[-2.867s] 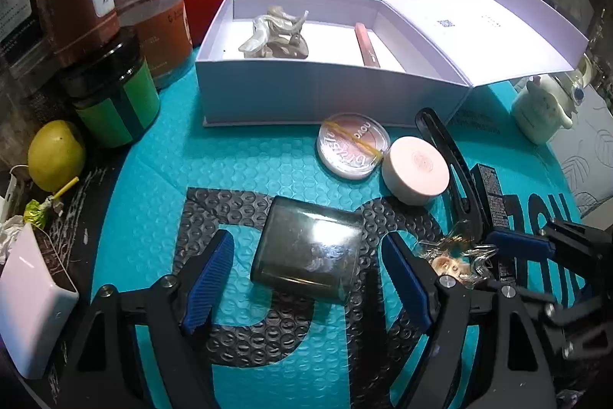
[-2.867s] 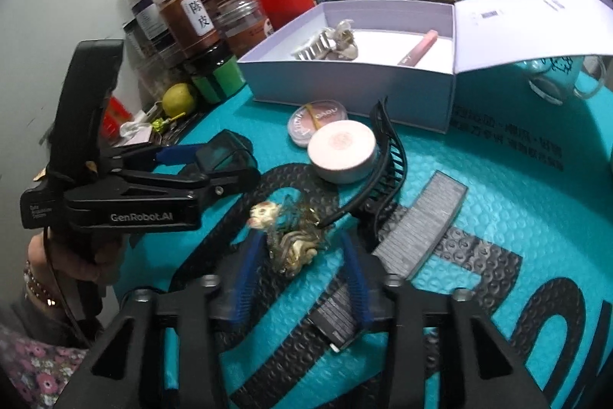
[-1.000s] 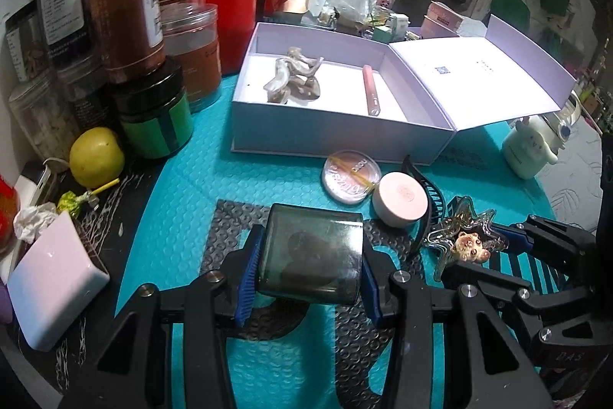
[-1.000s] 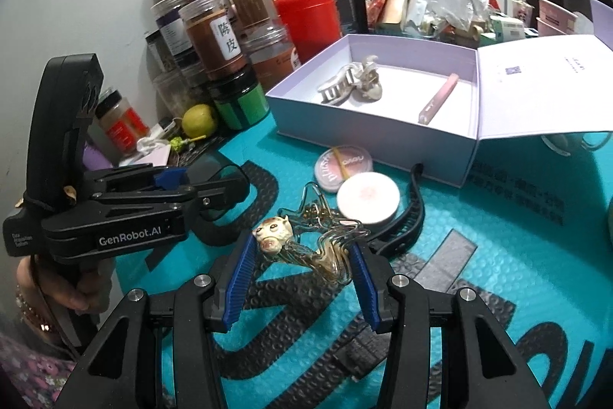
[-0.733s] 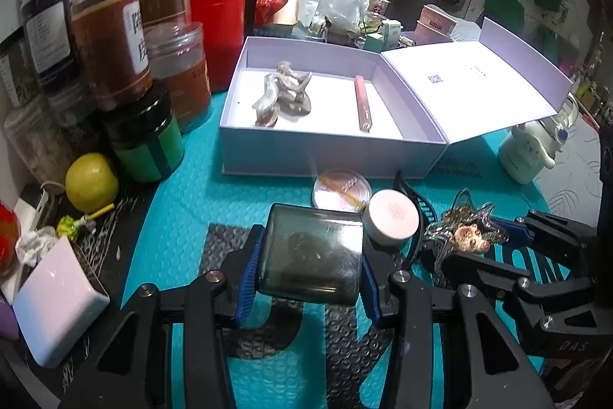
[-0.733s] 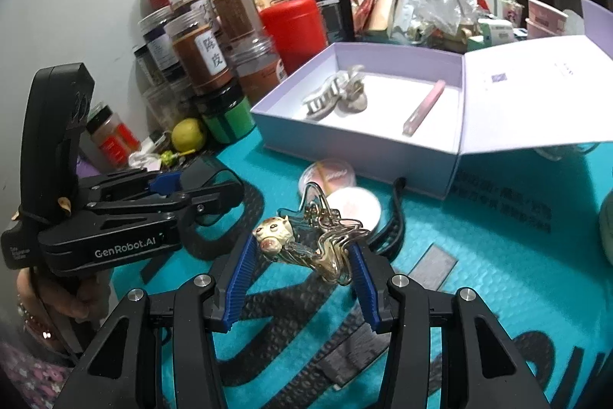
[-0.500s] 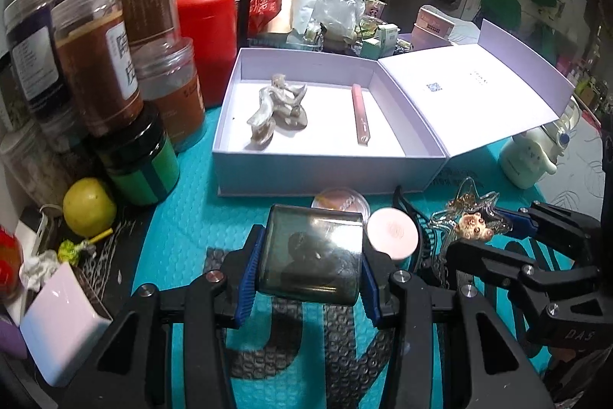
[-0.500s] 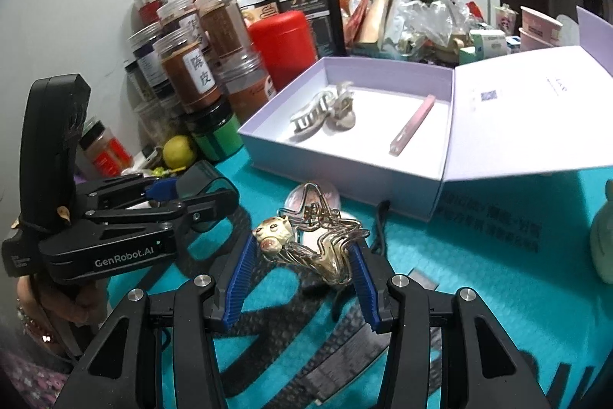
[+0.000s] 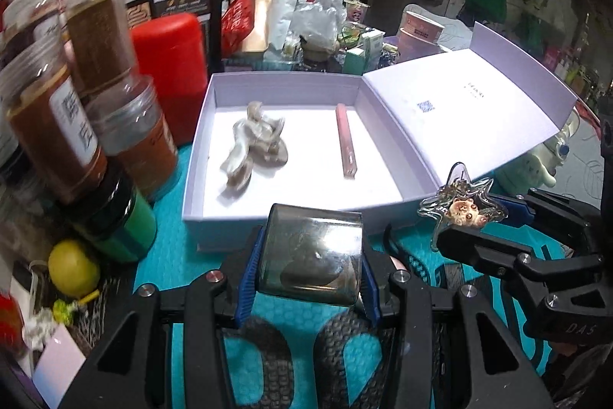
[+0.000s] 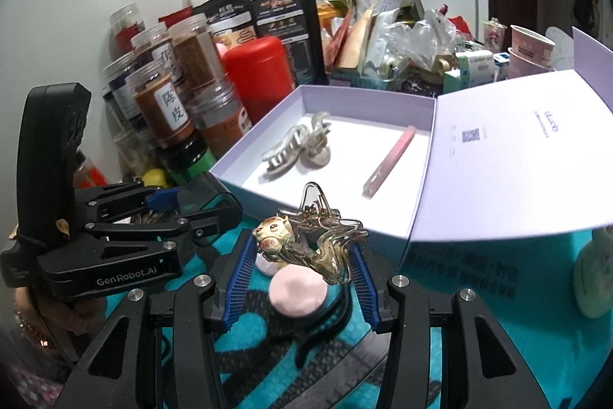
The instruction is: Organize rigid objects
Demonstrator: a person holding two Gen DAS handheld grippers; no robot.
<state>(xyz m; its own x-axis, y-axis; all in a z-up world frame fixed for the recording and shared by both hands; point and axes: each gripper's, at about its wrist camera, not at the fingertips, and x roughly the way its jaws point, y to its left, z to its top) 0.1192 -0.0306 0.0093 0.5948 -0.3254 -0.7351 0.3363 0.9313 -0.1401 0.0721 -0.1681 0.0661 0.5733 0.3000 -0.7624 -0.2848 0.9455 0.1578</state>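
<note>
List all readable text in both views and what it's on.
"GenRobot.AI": black left gripper body.
"陈皮": white label on brown-filled clear jar.
"DAS": black right gripper body.
Lilac box lid print, QR code, black pouch text, other jar labels: too small or blurred.

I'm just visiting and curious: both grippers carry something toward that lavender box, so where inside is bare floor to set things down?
Inside the lavender box, bare floor lies between the hair claw clip and the pink stick, and along the near wall in front of both. Left of the box, the spice jars and red canister crowd close.
</note>
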